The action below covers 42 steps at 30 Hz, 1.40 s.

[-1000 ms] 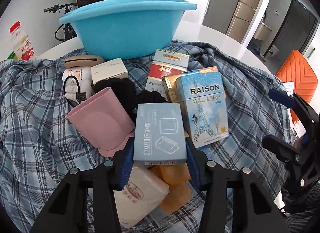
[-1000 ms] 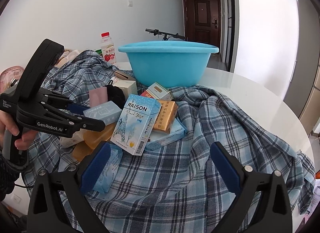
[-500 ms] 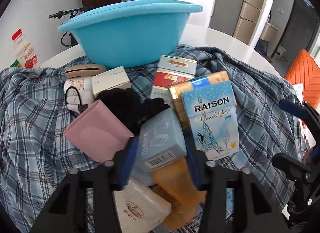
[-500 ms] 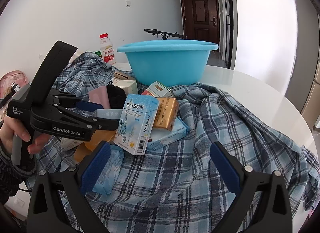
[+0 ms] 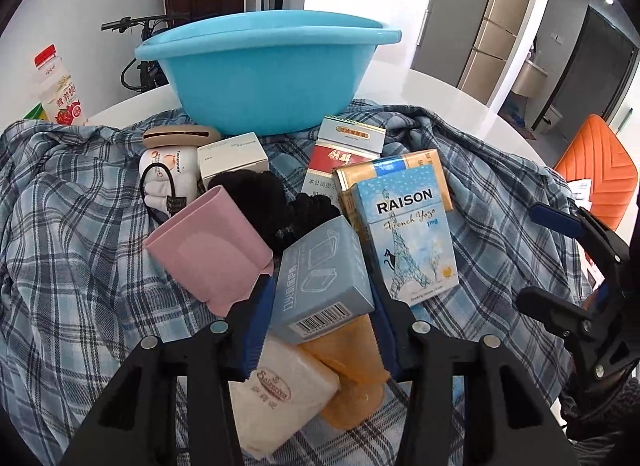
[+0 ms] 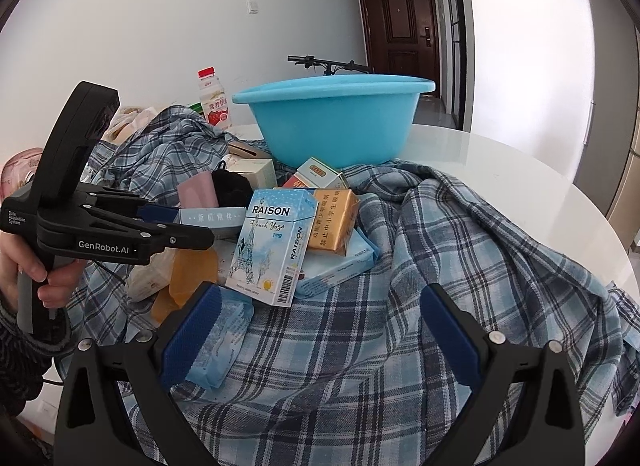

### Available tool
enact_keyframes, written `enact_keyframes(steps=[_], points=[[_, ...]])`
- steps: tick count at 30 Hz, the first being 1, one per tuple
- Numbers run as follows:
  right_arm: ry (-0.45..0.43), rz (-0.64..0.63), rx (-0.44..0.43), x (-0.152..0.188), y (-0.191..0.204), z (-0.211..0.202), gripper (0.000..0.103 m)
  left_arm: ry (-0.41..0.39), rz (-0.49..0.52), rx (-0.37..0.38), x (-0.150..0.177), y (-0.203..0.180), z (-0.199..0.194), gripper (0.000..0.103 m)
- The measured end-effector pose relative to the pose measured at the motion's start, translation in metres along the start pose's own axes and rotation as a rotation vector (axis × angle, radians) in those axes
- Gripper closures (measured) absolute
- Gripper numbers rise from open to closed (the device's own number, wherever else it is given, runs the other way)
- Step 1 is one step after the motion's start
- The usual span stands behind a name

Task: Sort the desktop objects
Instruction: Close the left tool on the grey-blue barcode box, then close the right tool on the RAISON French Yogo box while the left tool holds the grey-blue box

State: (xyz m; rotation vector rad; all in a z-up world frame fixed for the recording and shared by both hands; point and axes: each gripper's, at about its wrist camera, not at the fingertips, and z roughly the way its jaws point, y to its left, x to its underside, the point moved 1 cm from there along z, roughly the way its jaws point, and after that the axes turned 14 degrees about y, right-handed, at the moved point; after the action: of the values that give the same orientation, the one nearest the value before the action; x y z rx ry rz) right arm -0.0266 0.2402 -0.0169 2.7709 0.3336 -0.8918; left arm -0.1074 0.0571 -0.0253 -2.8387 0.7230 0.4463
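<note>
**Left gripper lifts grey-blue box from the pile**

The left gripper (image 5: pixel 322 316) pinches a grey-blue box (image 5: pixel 324 278) by its two long sides, both blue pads pressed against it. The box is tilted, barcode end toward the camera, and seems lifted clear of the pile; the side view from the right wrist shows it (image 6: pixel 212 216) held above the orange soaps (image 6: pixel 192 270). A hand (image 6: pixel 38 266) grips the left gripper's handle.

The right gripper (image 6: pixel 320 330) hangs with its jaws spread wide and nothing between them, above the plaid cloth (image 6: pixel 440 266) near the table's front edge. A pale blue packet (image 6: pixel 218 340) lies just beside its left pad; whether they touch is hard to tell.

The pile sits mid-table on the cloth: a RAISON box (image 5: pixel 408 234) leaning on a gold box (image 5: pixel 430 169), a red and white box (image 5: pixel 344 153), a pink sleeve (image 5: pixel 208 254), a black scrunchie (image 5: pixel 256 197), a white box (image 5: pixel 232 157), and a wrapped white soap (image 5: pixel 276 394). A blue basin (image 5: pixel 260 73) stands behind the pile on the white table (image 6: pixel 500 161), toward the far edge. A drink bottle (image 5: pixel 60 93) stands at the far left.
</note>
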Motion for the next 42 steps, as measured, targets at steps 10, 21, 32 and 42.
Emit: enact_keyframes(steps=[10,21,32,42], points=[[0.046,0.003,-0.094,-0.021,0.01,0.02,0.004,-0.018,-0.031,0.019,0.009,0.015,-0.013,0.054],[0.078,0.017,-0.062,-0.031,0.031,0.059,0.004,-0.031,-0.034,0.009,0.006,0.019,-0.018,0.078],[0.084,0.031,-0.049,-0.032,0.04,0.073,0.017,-0.015,-0.016,-0.041,-0.001,0.016,0.001,0.049],[0.1,0.056,-0.035,-0.033,0.039,0.074,0.017,-0.038,-0.043,-0.037,-0.006,0.022,-0.001,0.082]])
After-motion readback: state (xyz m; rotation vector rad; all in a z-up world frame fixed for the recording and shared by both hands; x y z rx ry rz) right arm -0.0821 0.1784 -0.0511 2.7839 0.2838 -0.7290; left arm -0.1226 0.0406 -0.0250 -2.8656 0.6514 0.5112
